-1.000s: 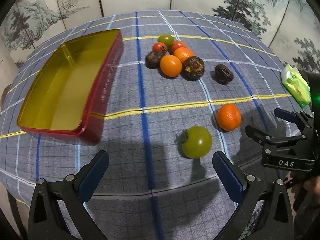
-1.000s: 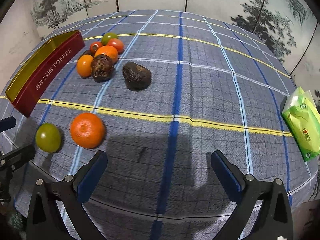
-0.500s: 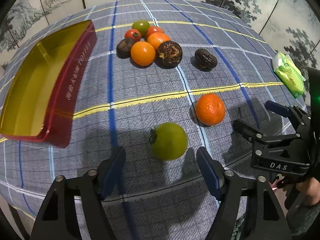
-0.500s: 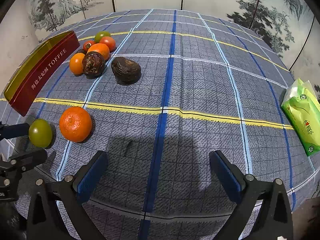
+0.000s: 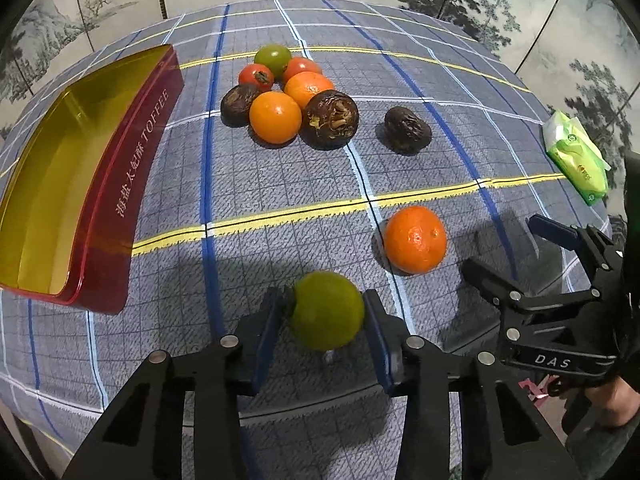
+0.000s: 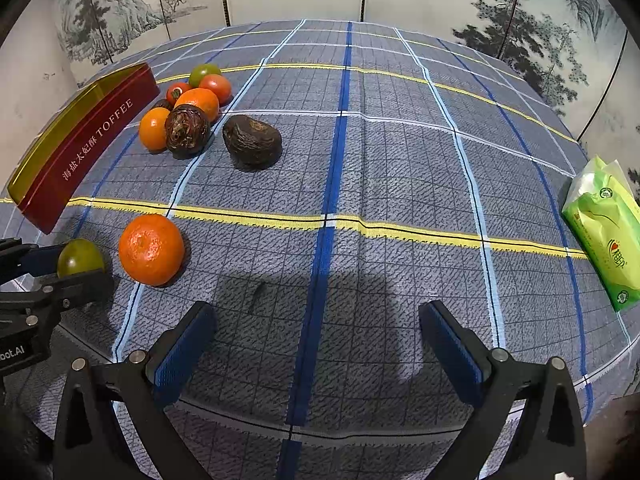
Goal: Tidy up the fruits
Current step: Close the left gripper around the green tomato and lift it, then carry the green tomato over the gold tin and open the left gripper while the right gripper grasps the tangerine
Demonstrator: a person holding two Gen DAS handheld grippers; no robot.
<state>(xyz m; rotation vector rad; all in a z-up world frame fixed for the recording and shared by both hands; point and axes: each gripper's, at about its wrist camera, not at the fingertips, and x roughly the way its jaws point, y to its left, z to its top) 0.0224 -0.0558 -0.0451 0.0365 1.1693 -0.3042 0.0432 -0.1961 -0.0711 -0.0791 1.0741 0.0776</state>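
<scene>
At the far left lies the toffee tin, empty and open-topped, its long axis running from the near left toward the far middle of the checked tablecloth; its near-left corner is cut off by the frame edge. Right of its far end sits the cluster of fruit: two oranges, two red tomatoes, a green tomato and two dark wrinkled fruits, all touching, several partly hidden behind one another. A third dark fruit lies apart to the right, its long axis roughly left to right.

Near the table's front edge, the left tongs grip the green fruit, both blue pads pressed against its sides. Its stem end points left, toward the left pad. Whether it is resting on the cloth or lifted is hard to tell. Just beside it to the right sits a lone orange, untouched.

Farther right, the right tongs hover over bare cloth, spread wide and holding nothing. At the far right edge lies a green tissue pack, partly cut off.
</scene>
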